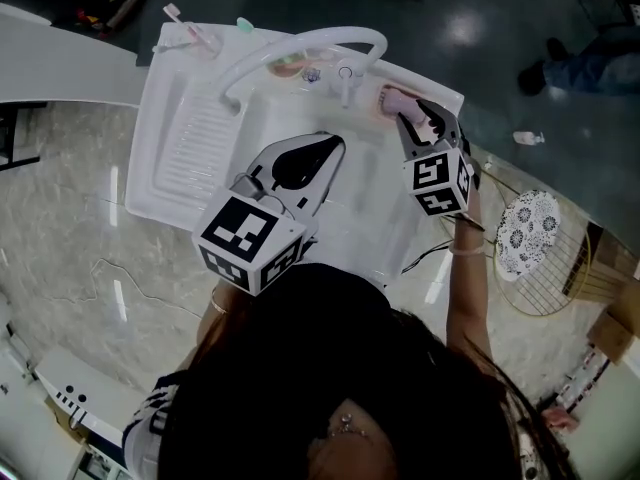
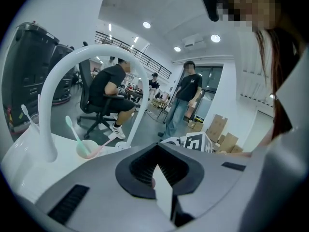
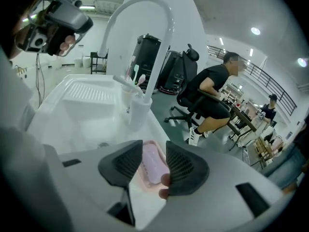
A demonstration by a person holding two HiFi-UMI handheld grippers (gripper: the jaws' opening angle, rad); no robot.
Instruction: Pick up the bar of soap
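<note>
- Person's hair (image 1: 340, 368): dark, fills the bottom of the head view.
- Bar of soap (image 3: 152, 167): pale pink, lying in a pink dish (image 3: 147, 185) at the sink's back right corner.
- Right gripper (image 3: 153, 151): jaws apart, one on each side of the soap; pads seemingly not pressing on it.
- Tap (image 1: 300, 44): white arch, near the dish.
- Sink (image 1: 180, 108): white, ribbed drainer at left.
- Left gripper (image 1: 338, 146): jaws together, empty, over the basin.

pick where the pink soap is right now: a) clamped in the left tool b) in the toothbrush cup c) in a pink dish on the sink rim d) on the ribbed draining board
c: the right gripper view shows the soap lying in its pink dish, between the open jaws of the right tool, not gripped.
</note>
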